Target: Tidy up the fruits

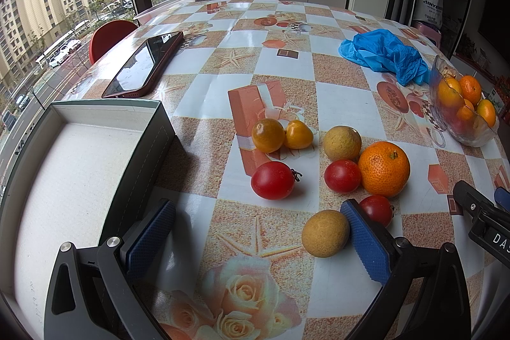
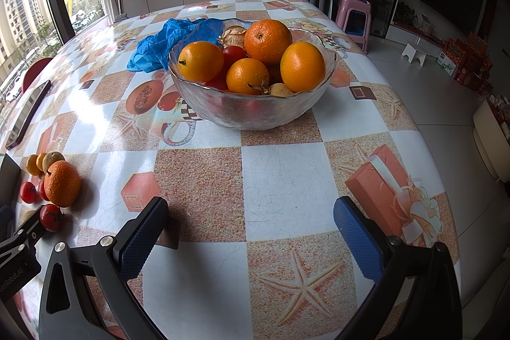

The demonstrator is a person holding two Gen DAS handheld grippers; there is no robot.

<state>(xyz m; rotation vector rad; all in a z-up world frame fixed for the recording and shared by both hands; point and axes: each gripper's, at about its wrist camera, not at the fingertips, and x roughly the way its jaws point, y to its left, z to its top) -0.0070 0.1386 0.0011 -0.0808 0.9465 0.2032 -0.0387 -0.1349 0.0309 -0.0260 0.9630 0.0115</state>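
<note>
The left tongs [image 1: 258,231] gape wide over the tabletop [image 1: 287,59], one pad touching a tan fruit [image 1: 325,233]. The loose fruits [image 1: 318,164] cluster just beyond, beside an empty box [image 1: 95,148]. The right tongs [image 2: 251,231] are equally spread over bare checks; only their view shows the glass bowl [image 2: 251,113] fully, heaped with oranges [image 2: 267,40].
</note>
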